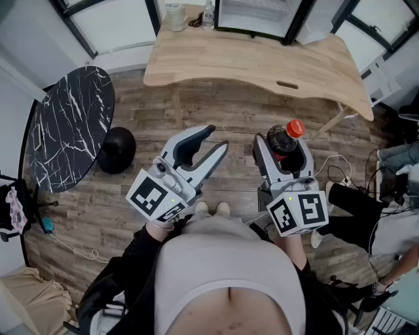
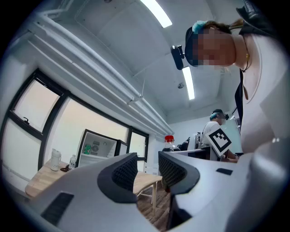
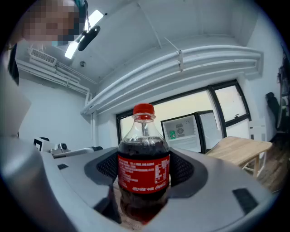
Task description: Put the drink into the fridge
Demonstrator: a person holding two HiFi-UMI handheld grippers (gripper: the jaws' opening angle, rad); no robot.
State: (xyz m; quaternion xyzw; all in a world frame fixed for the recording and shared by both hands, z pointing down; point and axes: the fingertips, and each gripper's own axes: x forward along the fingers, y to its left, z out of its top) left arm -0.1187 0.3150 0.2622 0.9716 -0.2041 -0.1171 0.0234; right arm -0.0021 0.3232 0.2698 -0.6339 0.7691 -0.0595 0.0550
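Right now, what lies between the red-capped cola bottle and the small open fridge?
In the head view, bare wood-plank floor, then the pale wooden table, separate the red-capped cola bottle from the small open fridge.

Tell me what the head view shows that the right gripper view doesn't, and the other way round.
Only the head view: the black marble table, the dark round object on the floor beside it, and the person's shoes.
Only the right gripper view: the red label on the cola bottle, the pads pressing its sides, and the ceiling pipes.
Both: the bottle with its red cap, upright in the right gripper, and the light wooden table.
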